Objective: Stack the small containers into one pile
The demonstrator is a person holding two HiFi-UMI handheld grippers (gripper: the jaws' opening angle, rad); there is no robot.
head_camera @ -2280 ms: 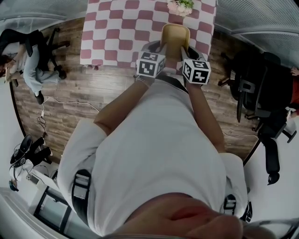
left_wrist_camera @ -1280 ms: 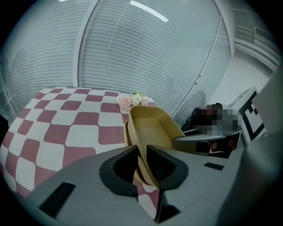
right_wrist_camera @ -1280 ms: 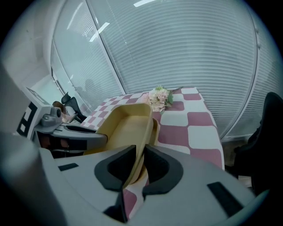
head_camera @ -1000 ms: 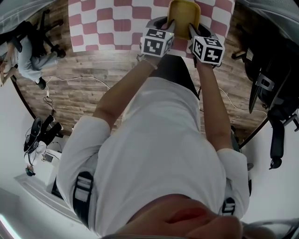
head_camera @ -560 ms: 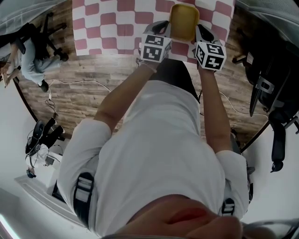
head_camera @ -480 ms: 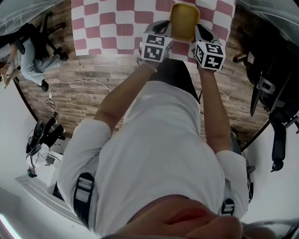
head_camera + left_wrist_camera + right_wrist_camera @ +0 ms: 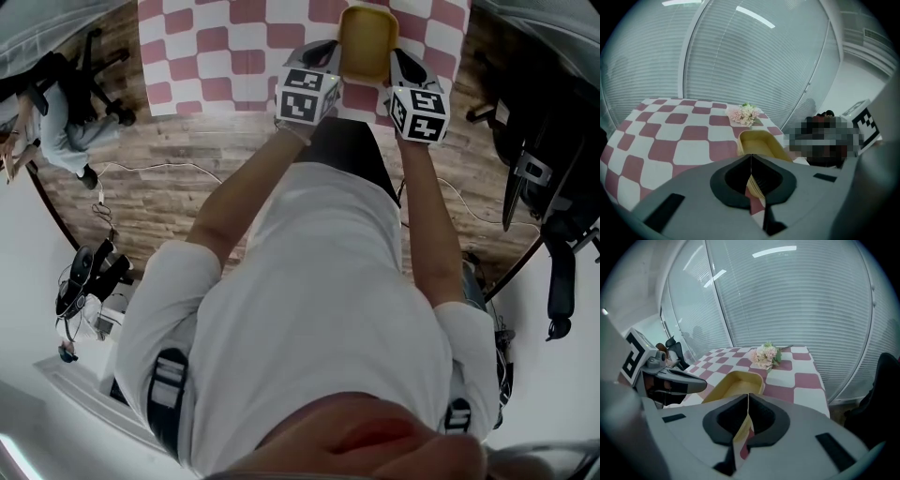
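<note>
Yellow container (image 7: 367, 42): one, open-topped, at the near edge of the checked table (image 7: 234, 47), right of its middle; whether it is resting or lifted cannot be told
Left gripper (image 7: 328, 54): jaws together, pinching the container's left wall
Right gripper (image 7: 397, 62): jaws closed on the container's right wall
Flower bunch (image 7: 745, 113): toward the table's far edge, apart from the container

No legible txt, brands or nos.; tool cubes (image 7: 305, 94) (image 7: 418, 112) show only b/w square markers.
</note>
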